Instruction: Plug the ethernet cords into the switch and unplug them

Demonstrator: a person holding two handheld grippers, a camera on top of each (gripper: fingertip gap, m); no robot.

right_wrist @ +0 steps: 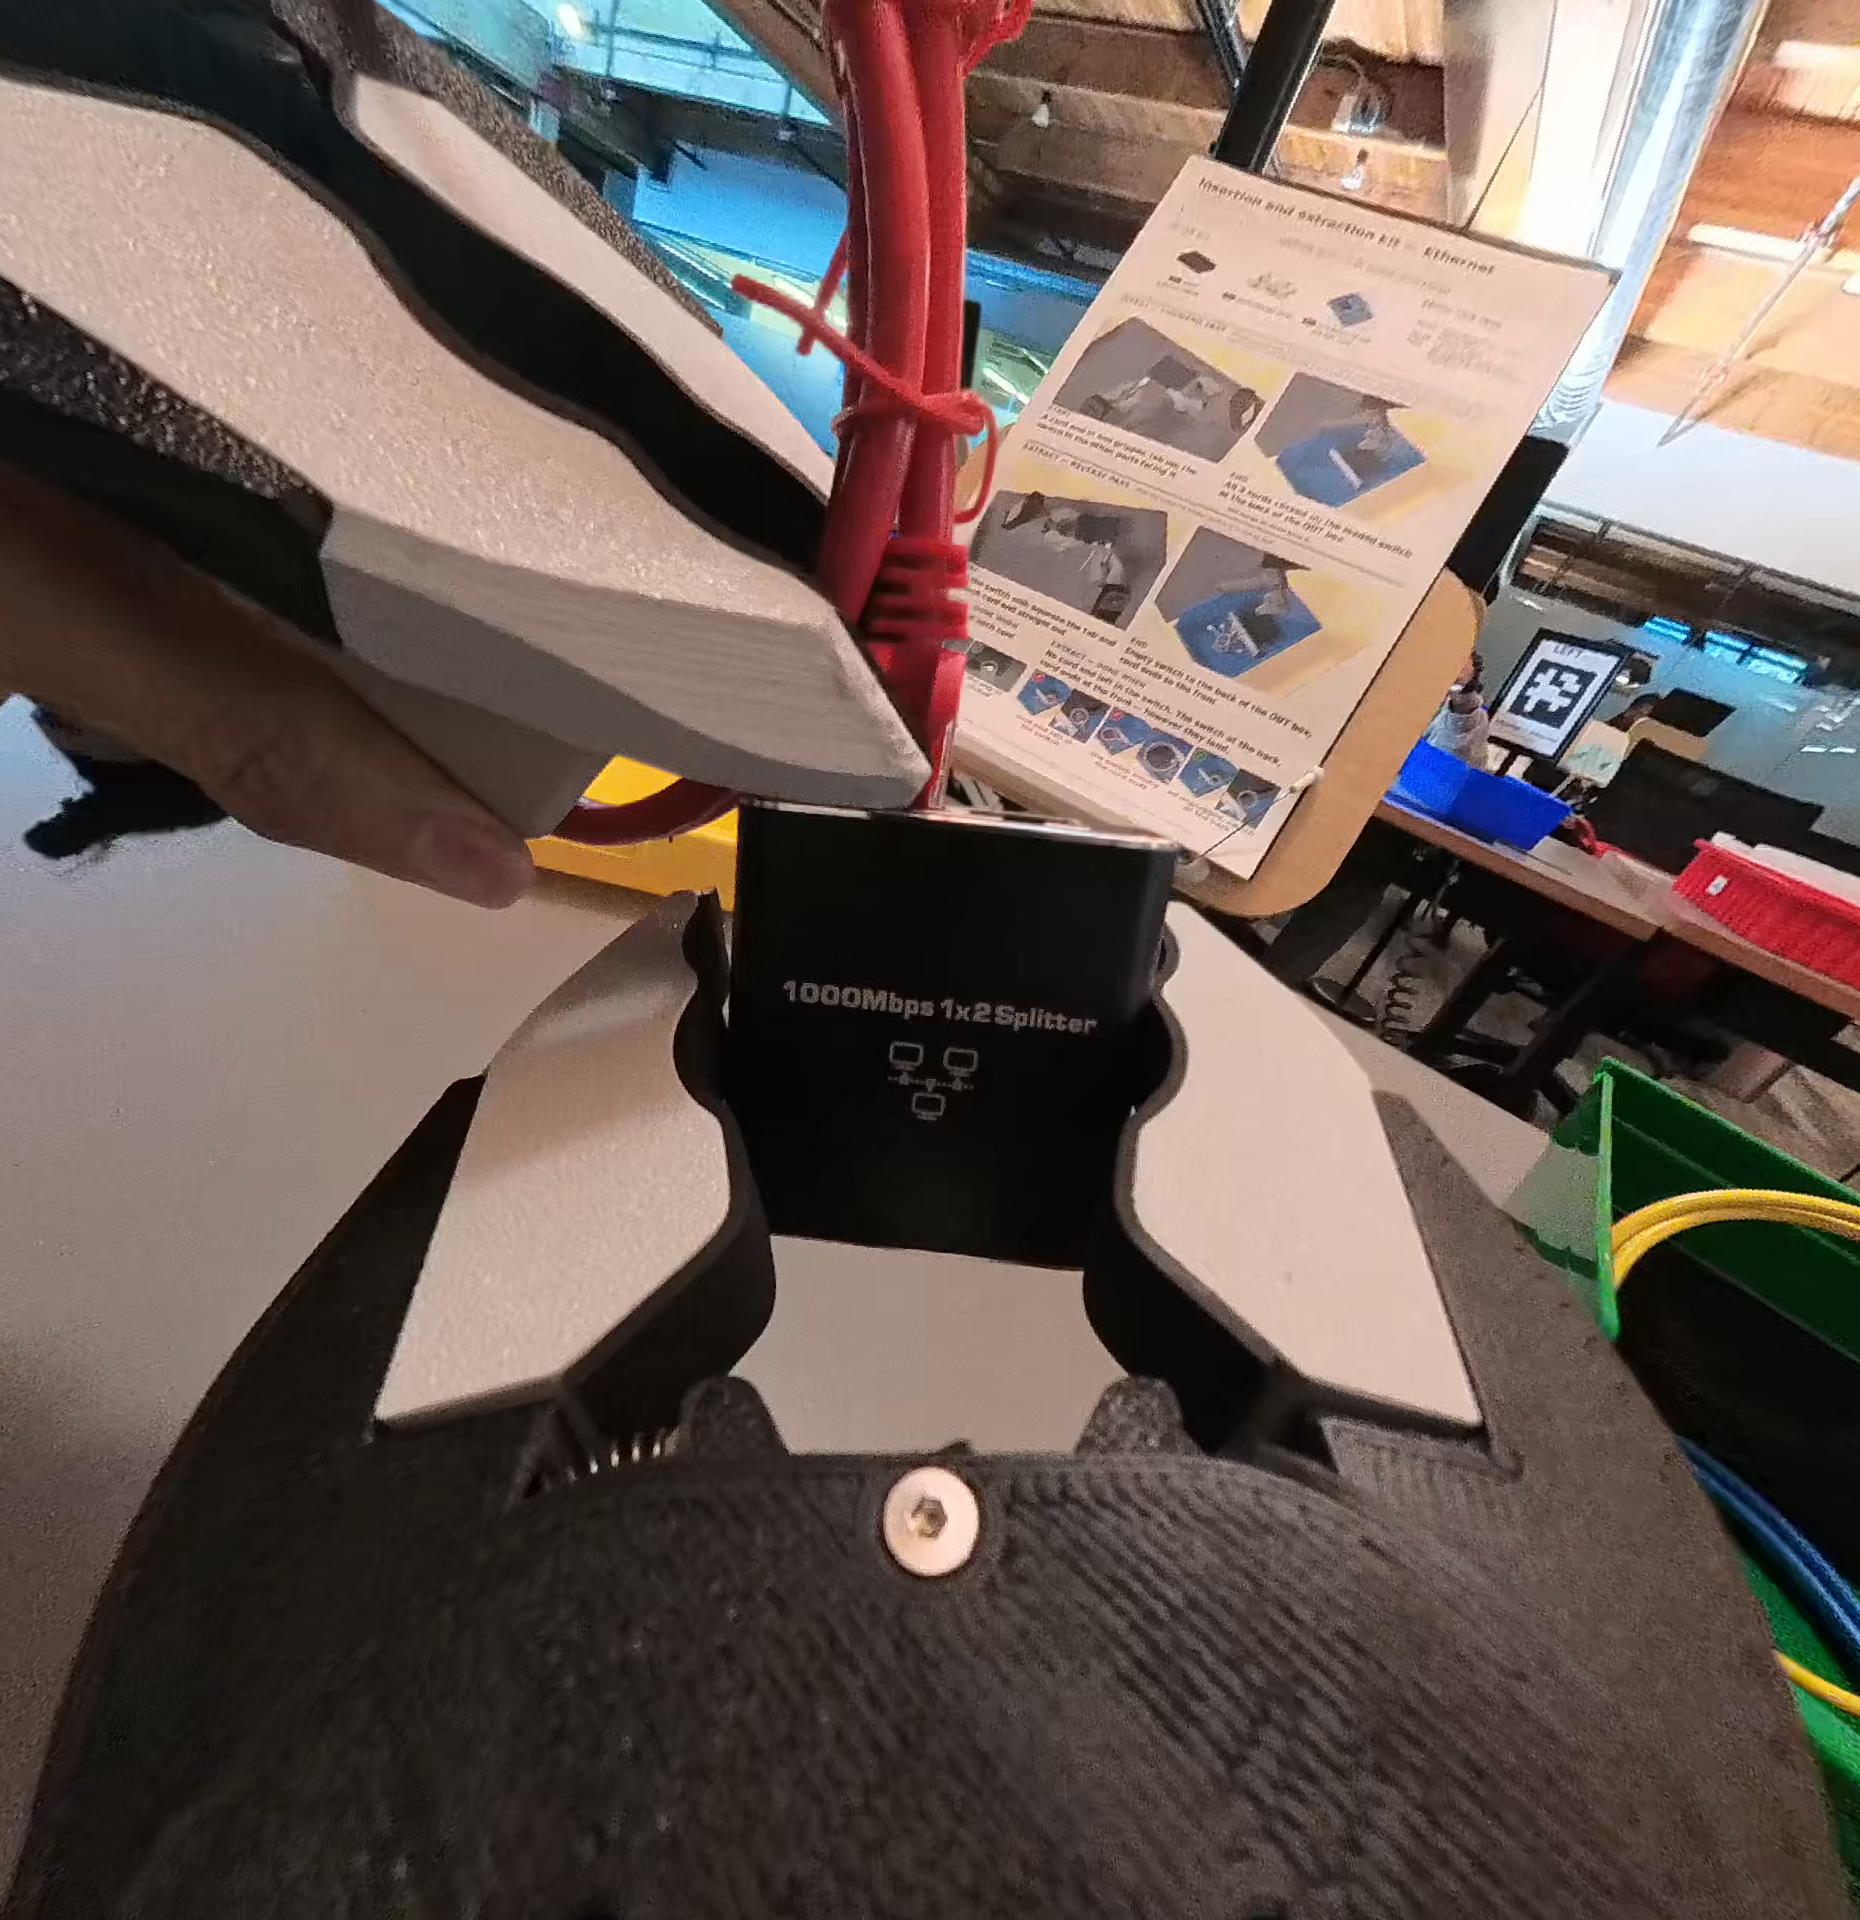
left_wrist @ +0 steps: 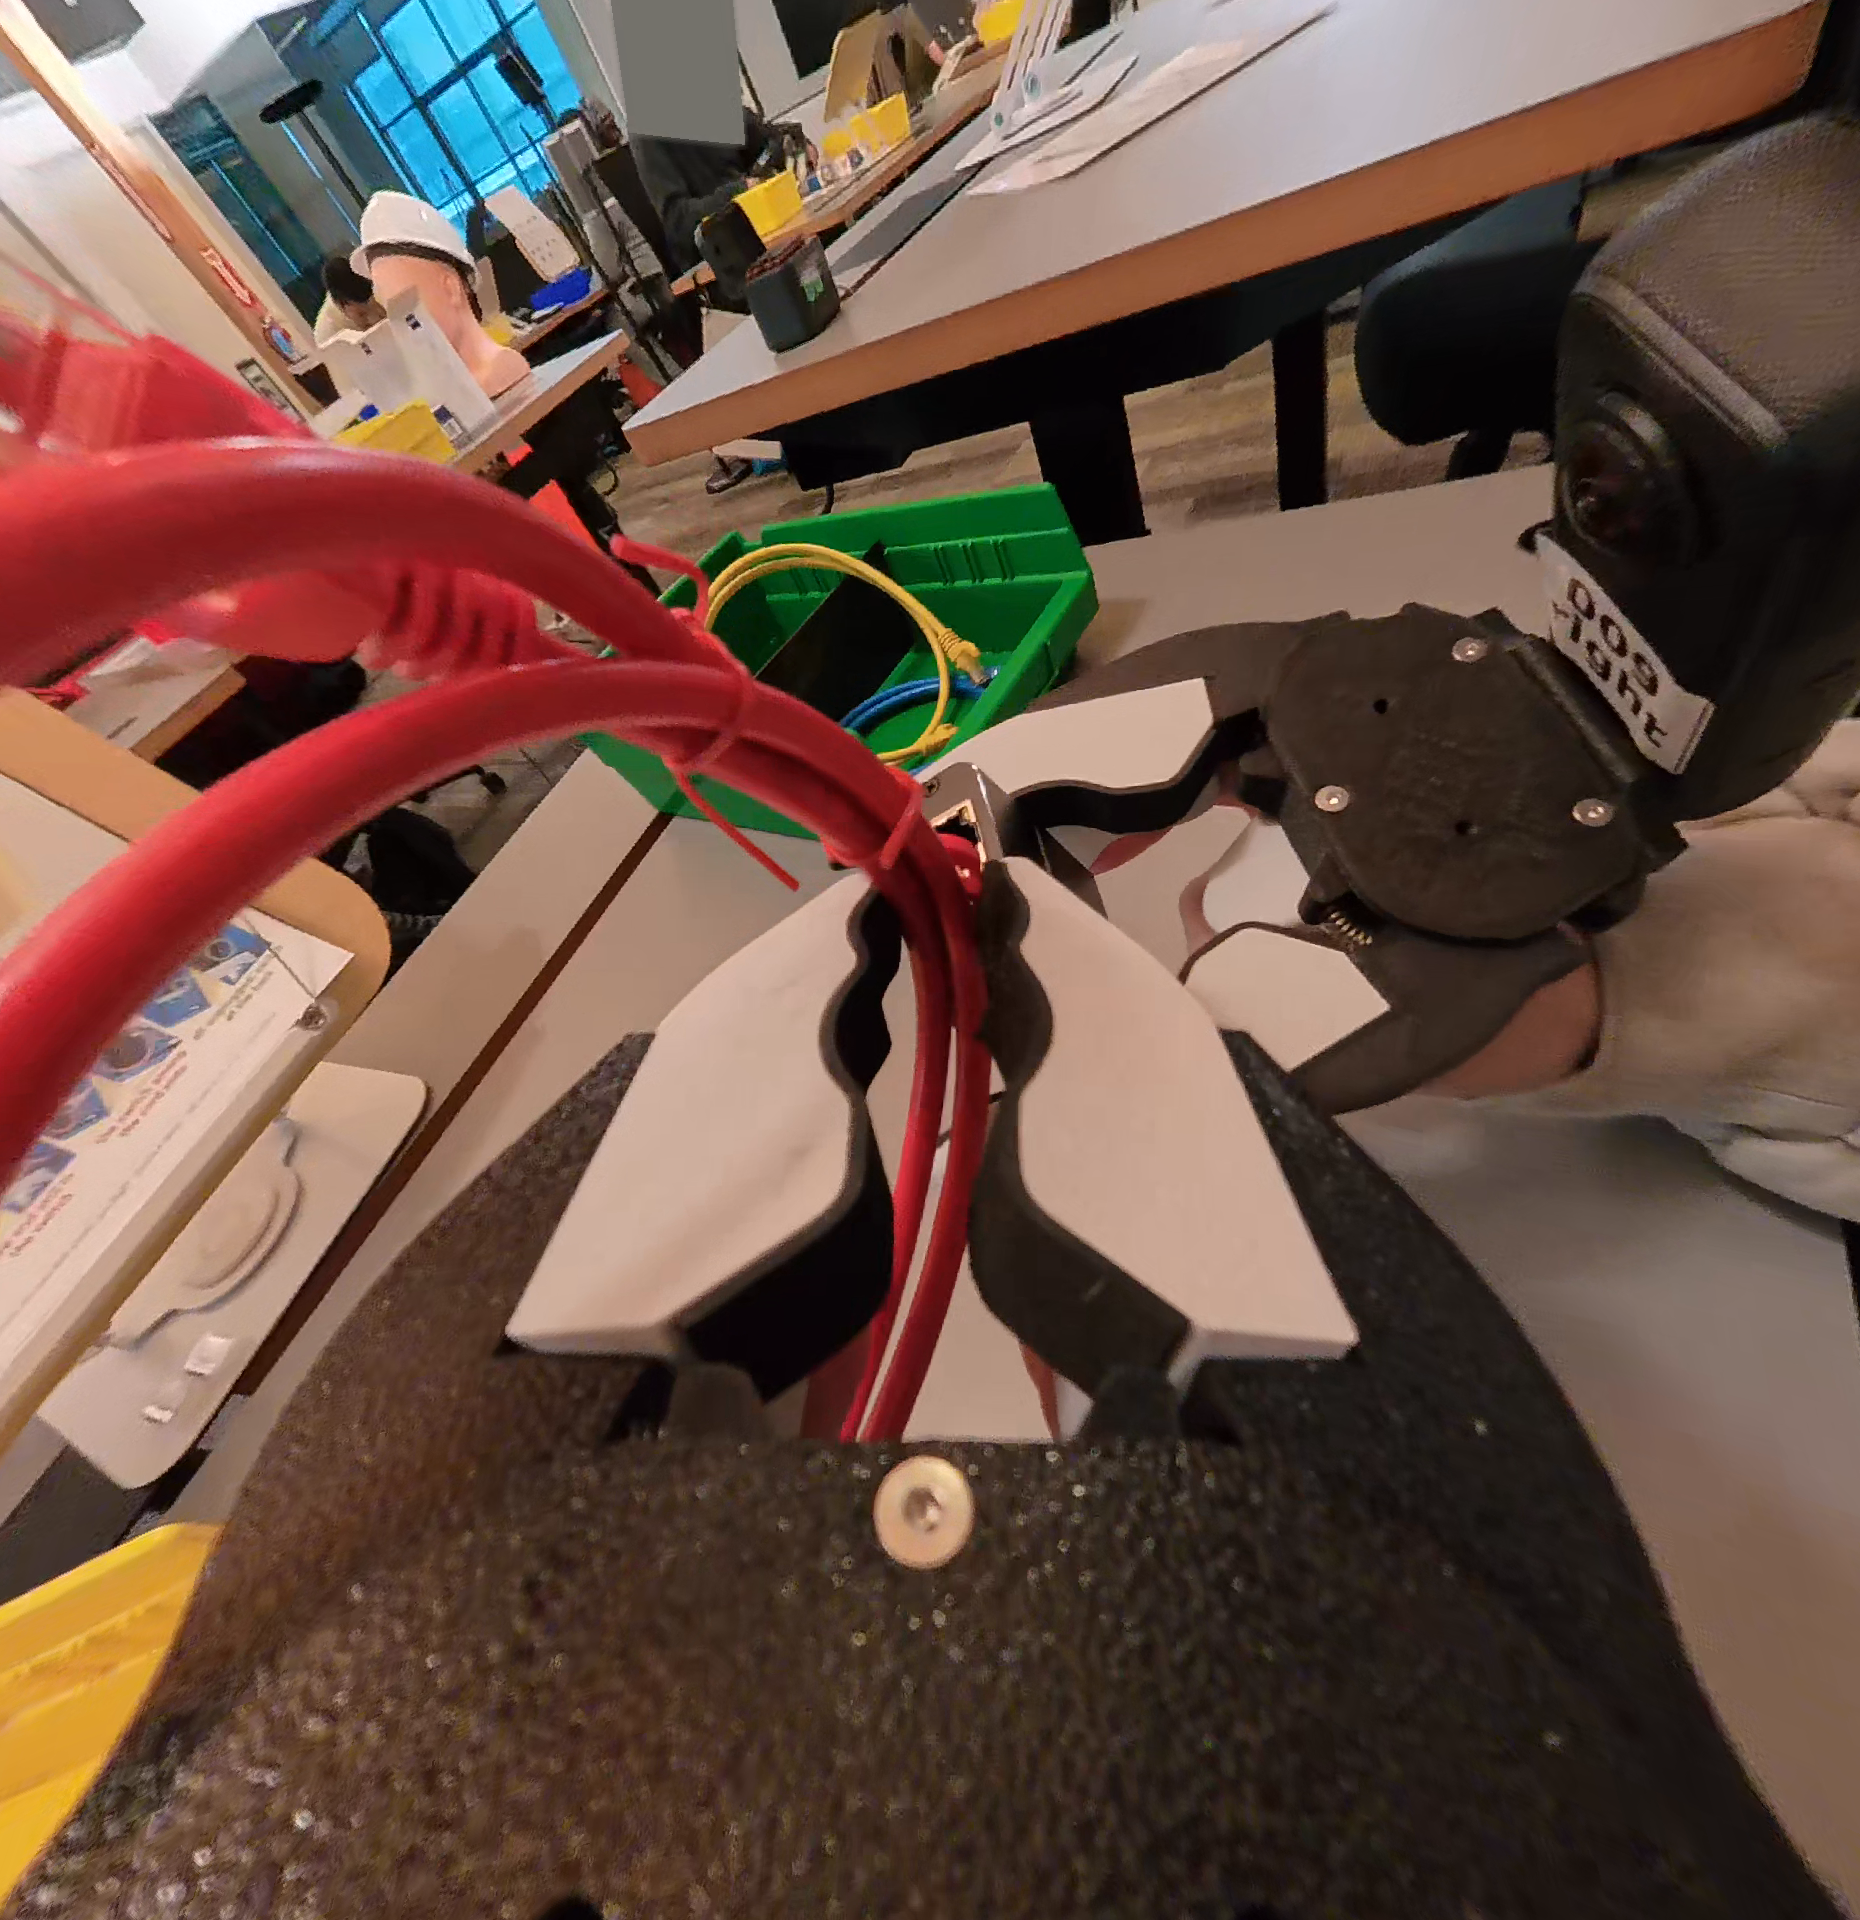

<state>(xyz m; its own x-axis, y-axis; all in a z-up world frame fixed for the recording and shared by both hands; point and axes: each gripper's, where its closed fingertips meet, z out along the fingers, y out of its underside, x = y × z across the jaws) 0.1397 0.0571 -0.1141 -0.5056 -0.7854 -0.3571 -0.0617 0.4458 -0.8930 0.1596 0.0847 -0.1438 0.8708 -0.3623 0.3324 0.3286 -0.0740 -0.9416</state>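
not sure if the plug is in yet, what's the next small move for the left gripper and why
Probably push the red cord straight toward the switch. The left gripper pinches the cord near its plug, which sits at the switch's port, and the right gripper clamps the switch steady. Whether it has seated cannot be told.

The worktop (left_wrist: 1269, 582) is a pale grey surface. Behind it stands a long grey table (left_wrist: 1165, 208) with a wood-coloured edge on dark legs, over a mottled brown floor (left_wrist: 1196, 436). Tall dark-framed windows (left_wrist: 458, 114) at the far end show blue light. White walls (left_wrist: 64, 197) run along the left. Overhead, wooden ceiling beams (right_wrist: 1102, 125) and a silver duct (right_wrist: 1674, 187) are visible.
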